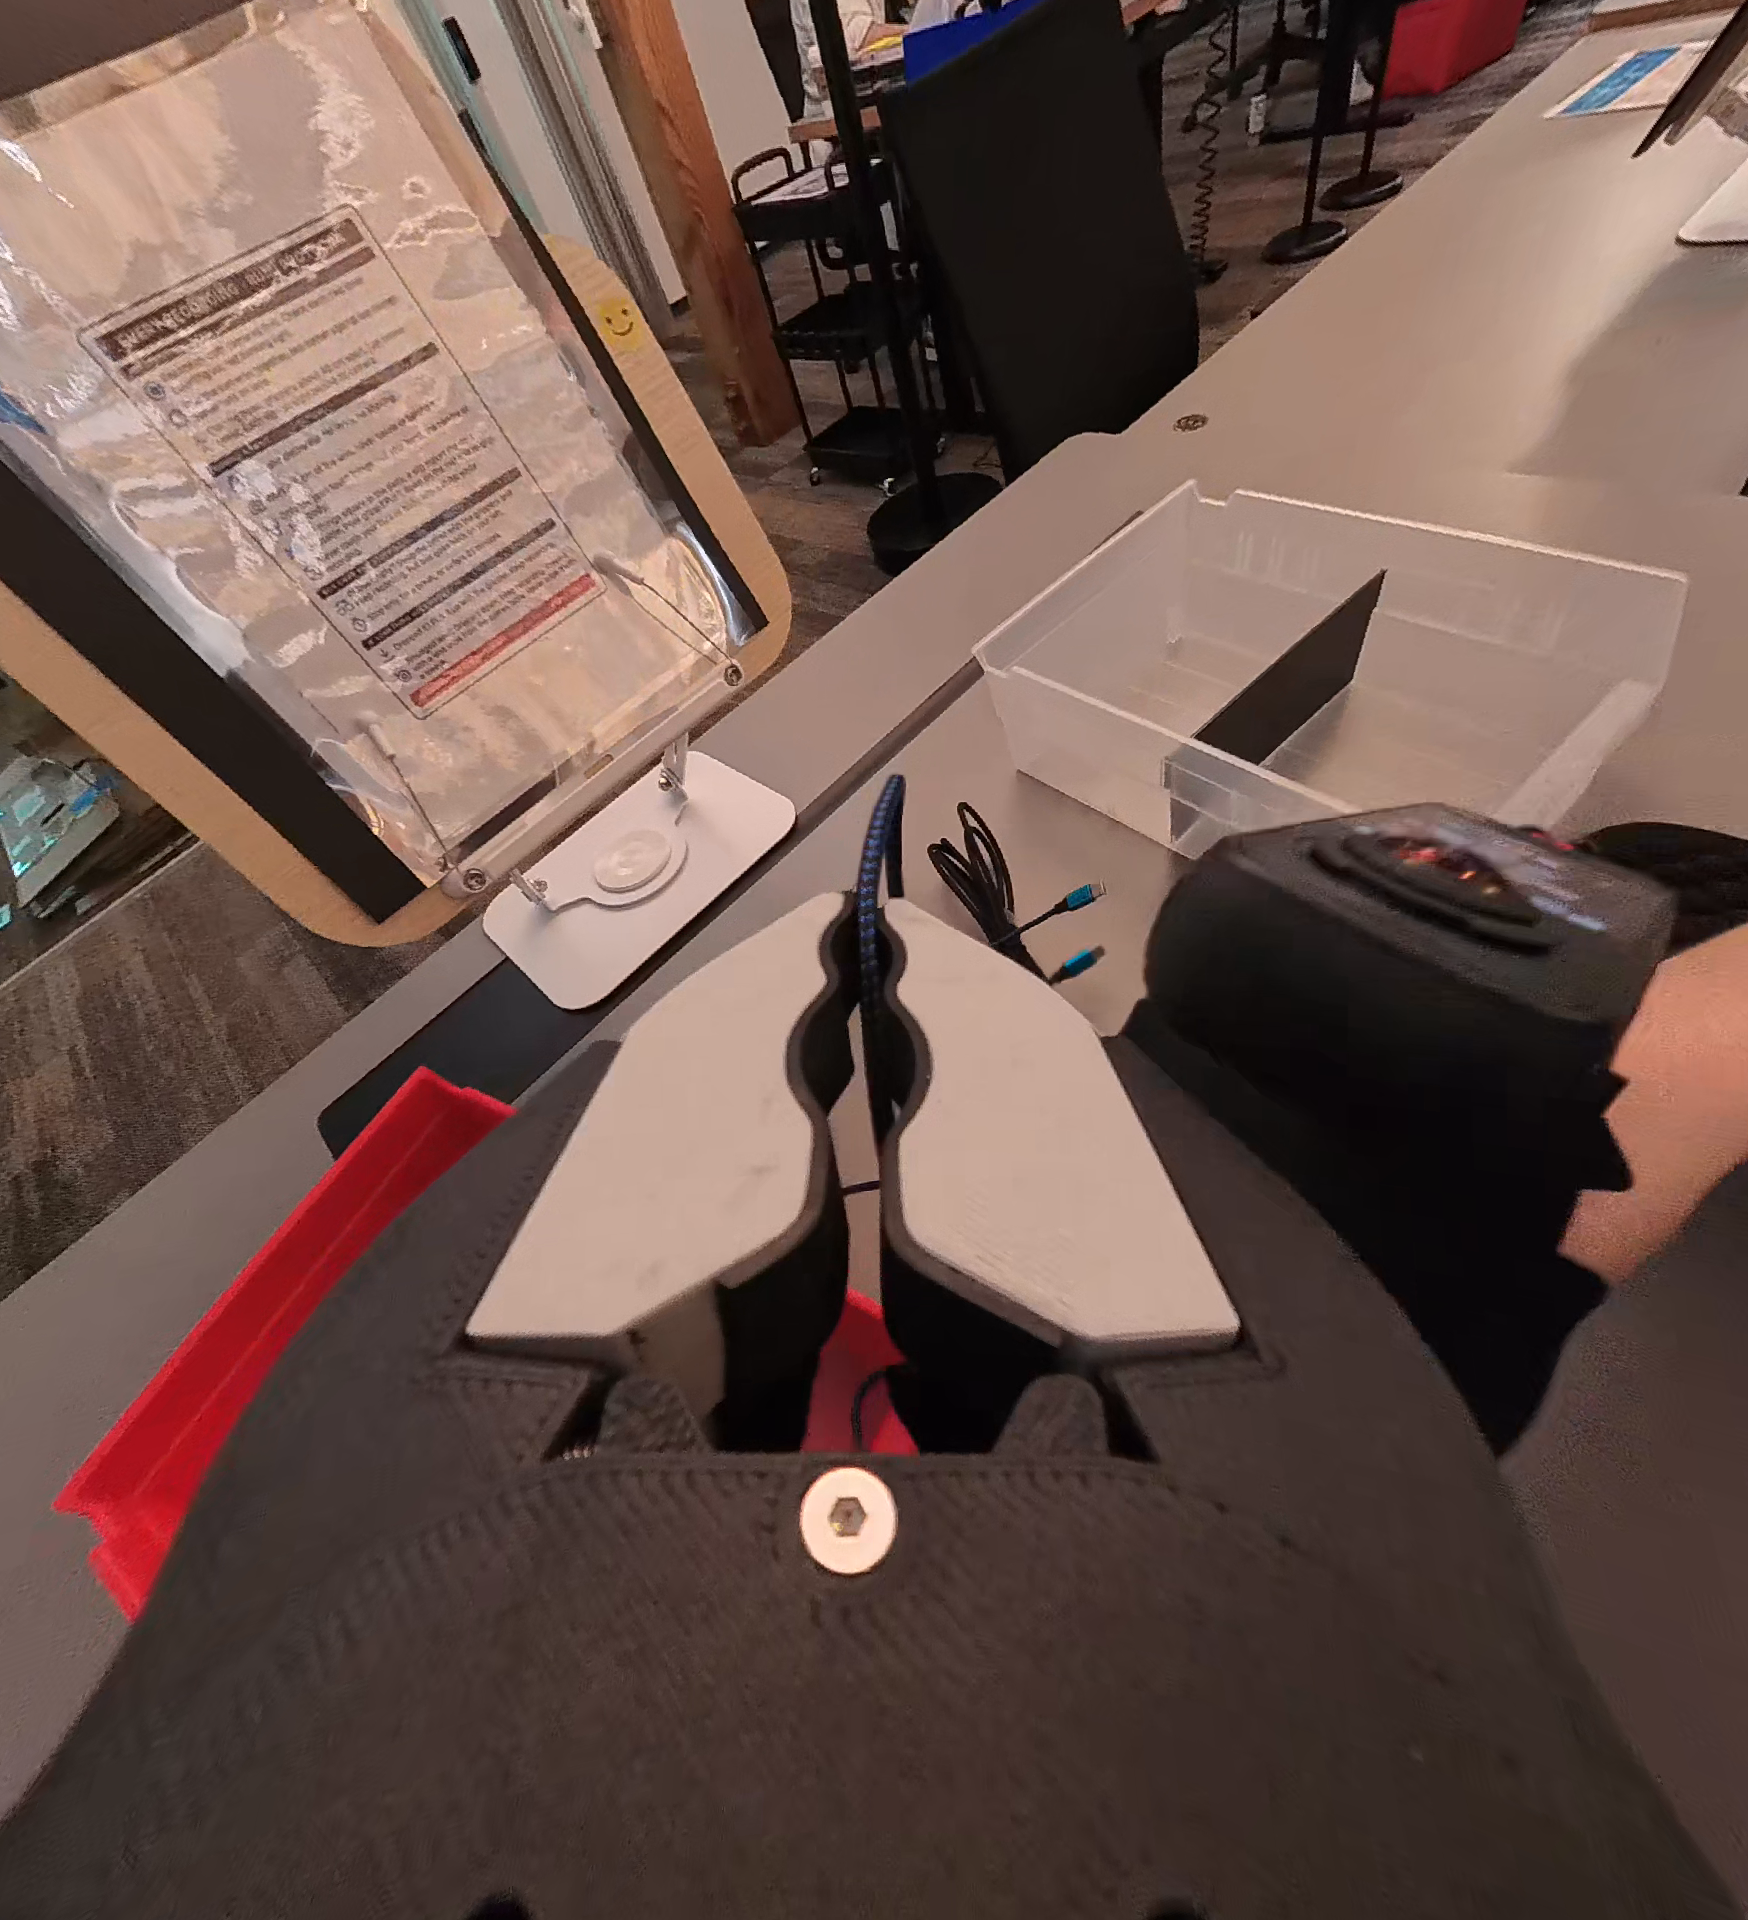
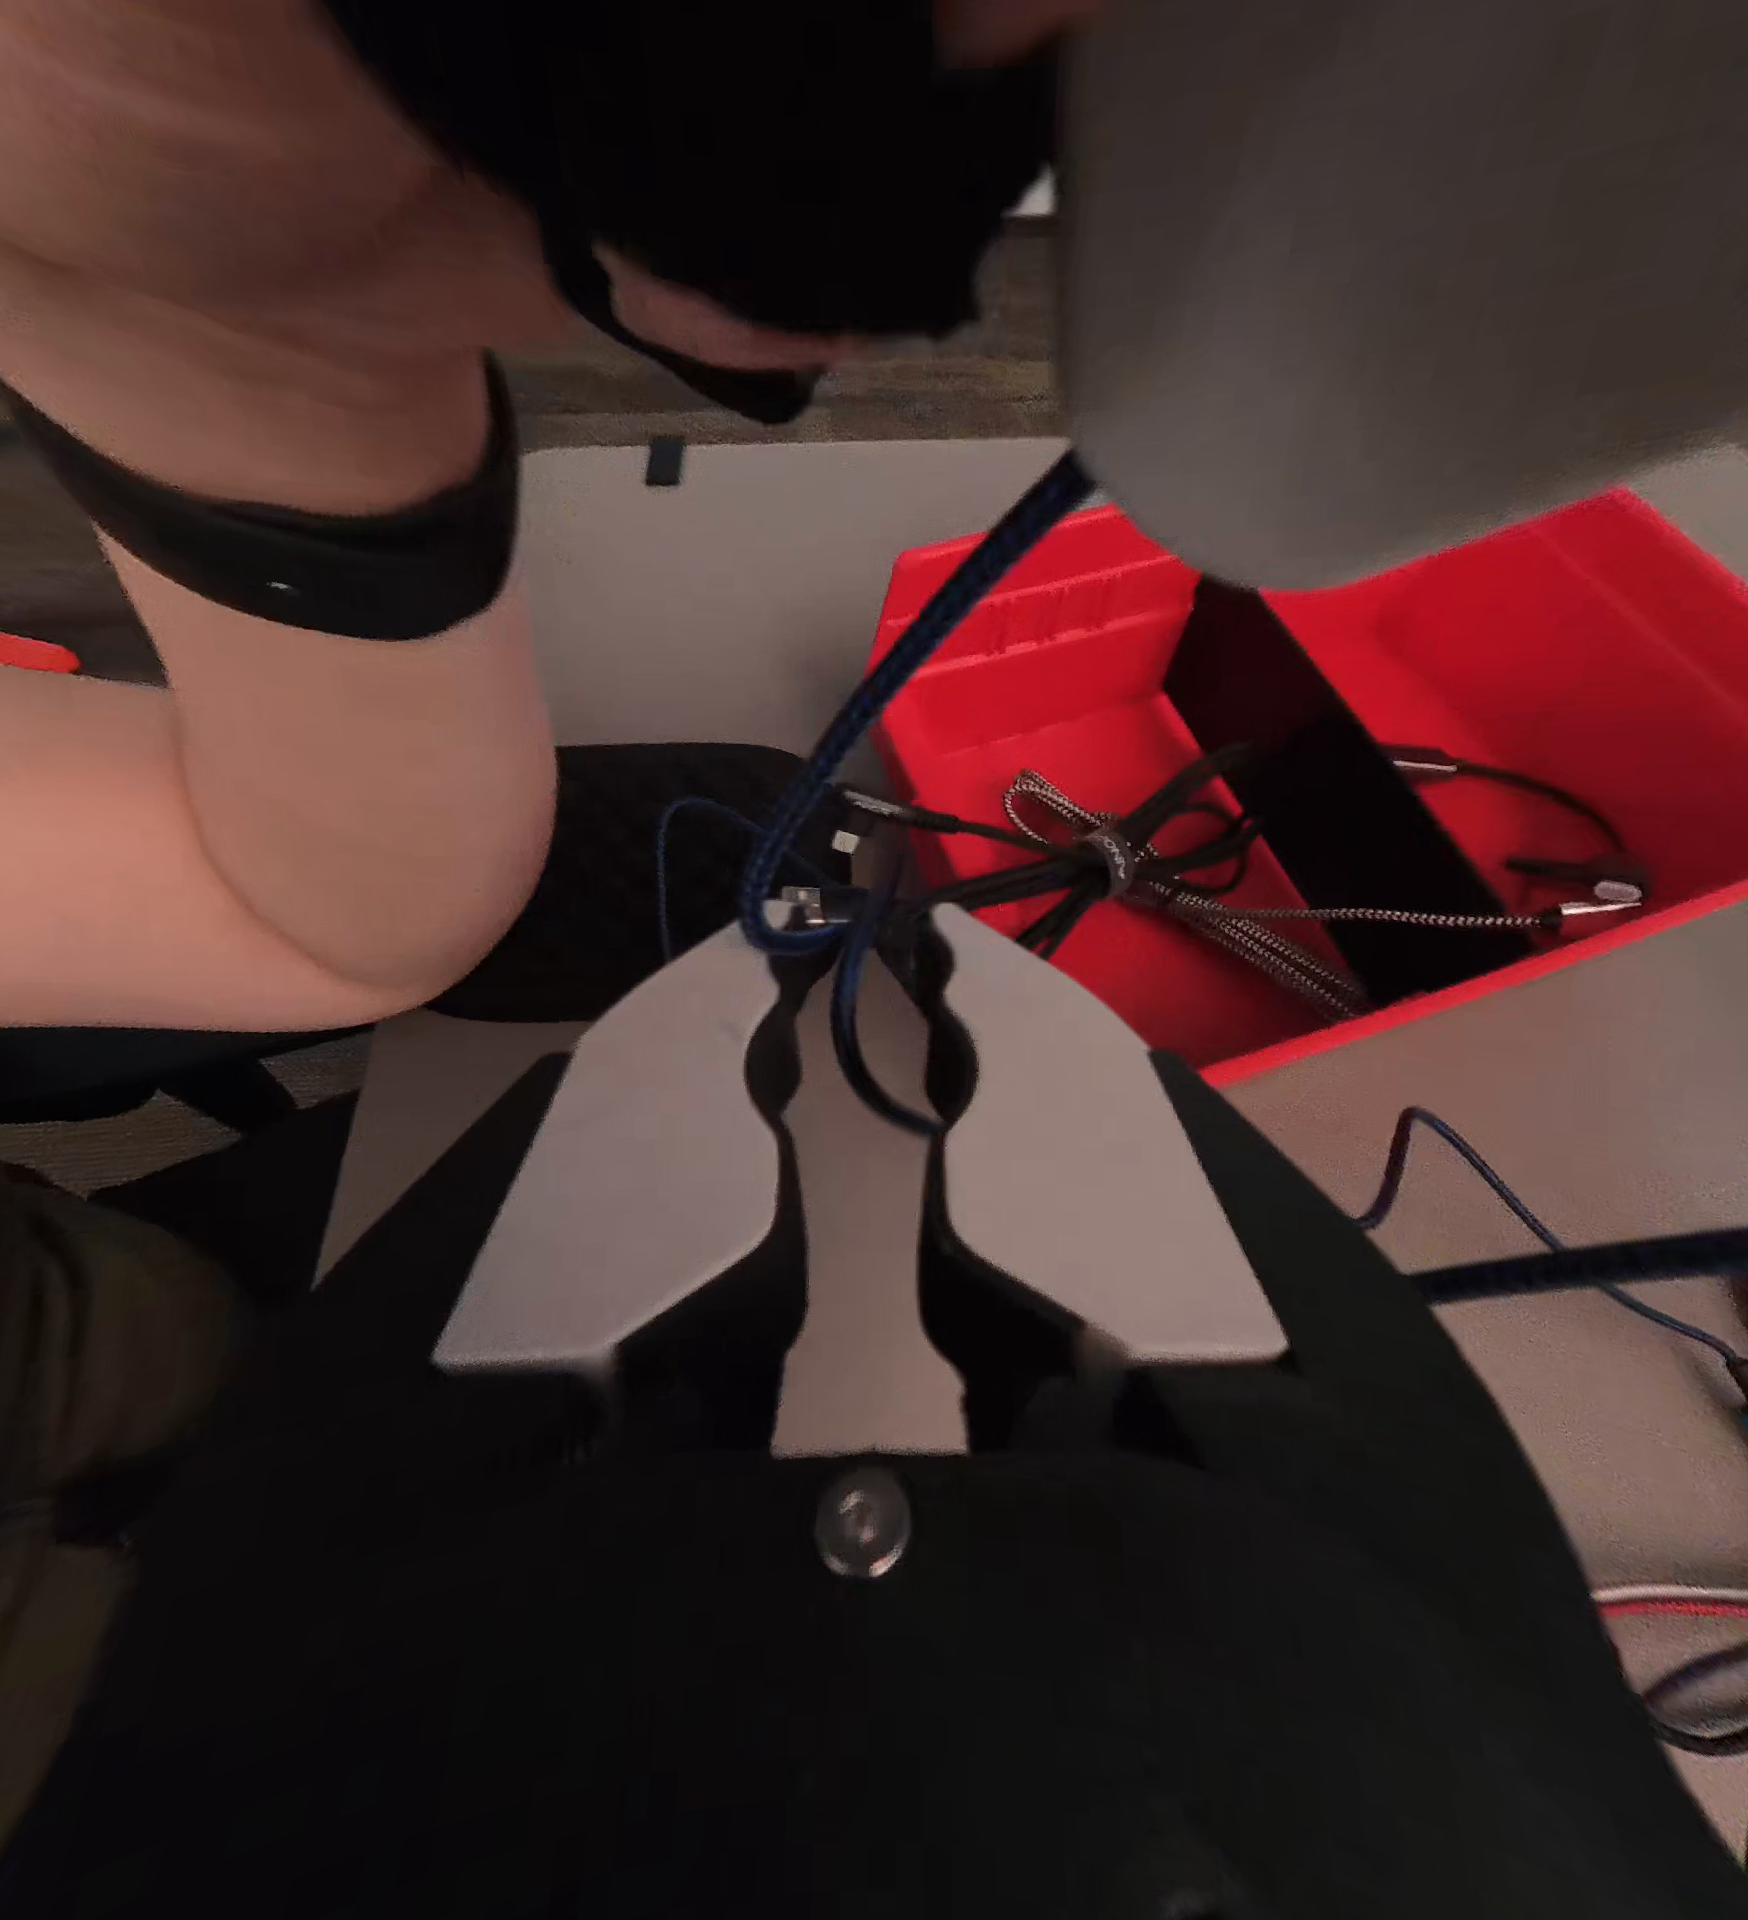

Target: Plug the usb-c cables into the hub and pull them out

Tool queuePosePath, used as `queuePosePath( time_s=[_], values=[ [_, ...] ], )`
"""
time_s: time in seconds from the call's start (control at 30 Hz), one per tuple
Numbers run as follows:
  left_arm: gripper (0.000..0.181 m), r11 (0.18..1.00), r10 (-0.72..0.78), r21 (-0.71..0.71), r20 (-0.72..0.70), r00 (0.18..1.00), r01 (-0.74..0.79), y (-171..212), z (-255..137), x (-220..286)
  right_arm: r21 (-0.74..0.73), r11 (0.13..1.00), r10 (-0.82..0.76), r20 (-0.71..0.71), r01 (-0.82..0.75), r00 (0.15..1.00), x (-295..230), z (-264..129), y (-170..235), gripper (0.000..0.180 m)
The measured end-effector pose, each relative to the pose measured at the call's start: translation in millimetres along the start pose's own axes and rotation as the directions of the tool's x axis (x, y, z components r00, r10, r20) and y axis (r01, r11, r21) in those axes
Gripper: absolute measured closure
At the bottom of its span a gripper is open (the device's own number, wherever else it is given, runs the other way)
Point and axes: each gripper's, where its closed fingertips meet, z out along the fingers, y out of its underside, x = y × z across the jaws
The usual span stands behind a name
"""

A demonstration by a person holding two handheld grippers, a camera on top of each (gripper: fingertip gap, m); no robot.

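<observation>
My left gripper (image 1: 865, 925) is shut on a thick blue-black braided cable (image 1: 885, 831), which runs up between its fingers and sticks out past the tips. In the right wrist view the same cable (image 2: 911, 644) hangs from the blurred grey left gripper (image 2: 1421, 260) down to my right gripper (image 2: 849, 940). The right gripper's jaws stand apart with the cable's loop and a thin blue cable (image 2: 891, 1091) lying between the tips. Silver plugs (image 2: 808, 899) lie just beyond the tips. I see no hub.
A red bin (image 2: 1576, 644) with a black divider holds several cables, one a tied bundle (image 2: 1109, 862); it also shows under the left gripper (image 1: 257, 1320). A clear divided bin (image 1: 1088, 717), a black cable with blue plugs (image 1: 984, 883) and a sign stand (image 1: 641, 883) are on the table. A forearm (image 2: 226, 520) is at left. The gap from one gripper's tips to the other's is roughly 15 cm.
</observation>
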Motion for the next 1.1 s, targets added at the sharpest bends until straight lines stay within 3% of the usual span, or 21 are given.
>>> queuePosePath(
  time_s=[0.07,0.13,0.2,0.3,0.43,0.57,0.63,0.73,0.93,1.1],
  values=[
    [0.181,1.0,-0.01,0.01,-0.01,1.0,0.01,-1.3,0.2,1.0,-0.018,1.0,-0.021,-0.006,0.021,1.0,2.6,1.5,4.5,0.176],
    [0.181,1.0,-0.012,0.023,-0.053,0.999,0.013,-1.7,-2.0,5.0,-0.009,0.998,-0.054,-0.02,0.054,0.998,5.1,-0.4,3.4,0.176],
    [0.149,1.0,-0.012,0.005,-0.095,0.995,0.012,4.3,-9.2,5.7,0.001,0.997,-0.077,-0.027,0.077,0.997,7.0,-4.0,1.7,0.177],
    [0.124,0.999,-0.034,-0.041,-0.145,0.989,0.029,21.4,-31.2,-7.7,0.007,0.997,-0.081,-0.018,0.081,0.997,13.3,-9.4,2.7,0.177],
    [0.133,0.995,-0.096,0.008,-0.176,0.98,0.099,39.2,-67.5,-38.9,0.082,0.997,-0.013,0.03,0.01,0.999,28.6,-26.4,-4.7,0.177],
    [0.137,0.991,-0.042,-0.129,-0.114,0.993,0.027,92.3,-74.2,-69.0,0.203,0.973,0.093,0.09,-0.109,0.992,49.8,-54.4,-17.0,0.177],
    [0.137,0.96,0.001,-0.278,-0.104,0.995,-0.03,127.4,-68.6,-75.8,0.247,0.958,0.126,0.079,-0.142,0.989,63.8,-69.0,-19.7,0.177],
    [0.134,0.892,0.047,-0.432,-0.205,0.978,-0.133,164.9,-51.2,-65.8,0.287,0.946,0.15,0.035,-0.154,0.988,83.5,-89.0,-19.6,0.177],
    [0.135,0.818,0.05,-0.512,-0.389,0.92,-0.261,188.1,-0.1,-39.8,0.318,0.934,0.154,0.056,-0.164,0.987,94.2,-117.2,-18.9,0.177],
    [0.133,0.765,-0.04,-0.578,-0.483,0.875,-0.284,209.4,9.7,-22.9,0.315,0.94,0.114,0.079,-0.133,0.99,89.8,-139.0,-20.8,0.177]
  ],
)
